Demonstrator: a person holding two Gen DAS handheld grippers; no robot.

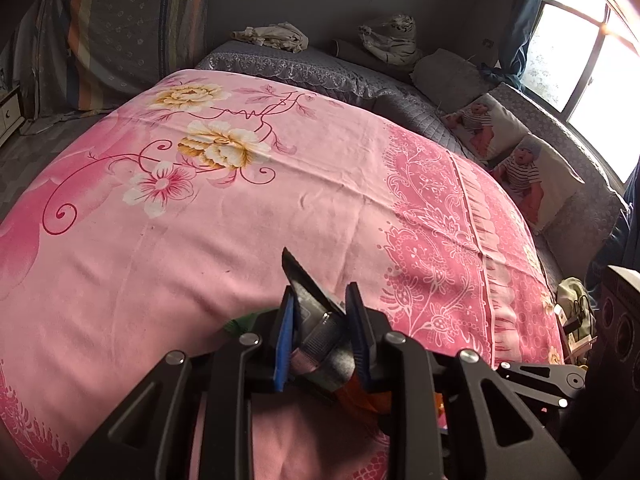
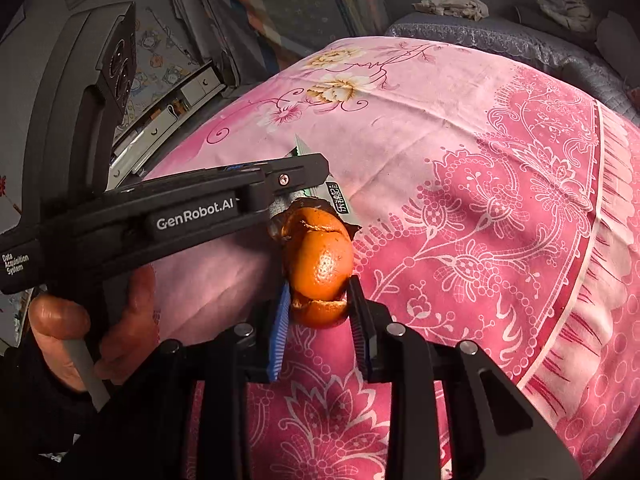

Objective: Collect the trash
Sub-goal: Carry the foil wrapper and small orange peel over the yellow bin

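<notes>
My left gripper (image 1: 320, 304) is shut on a dark foil snack wrapper (image 1: 308, 292) that sticks up between its blue pads, above the pink flowered bedspread (image 1: 240, 208). In the right wrist view the left gripper (image 2: 308, 184) reaches in from the left, with the wrapper (image 2: 340, 200) poking out of its tip. My right gripper (image 2: 320, 300) is shut on an orange peel (image 2: 320, 264), held right under the left gripper's tip. A bit of orange peel (image 1: 360, 396) shows below the left fingers.
The bed fills both views. Grey quilted cover (image 1: 304, 68), a rumpled cloth (image 1: 272, 36), a plush tiger (image 1: 392, 36) and baby-print pillows (image 1: 520, 168) lie at the far side. A window (image 1: 592, 48) is at right. Drawers (image 2: 176, 112) stand left of the bed.
</notes>
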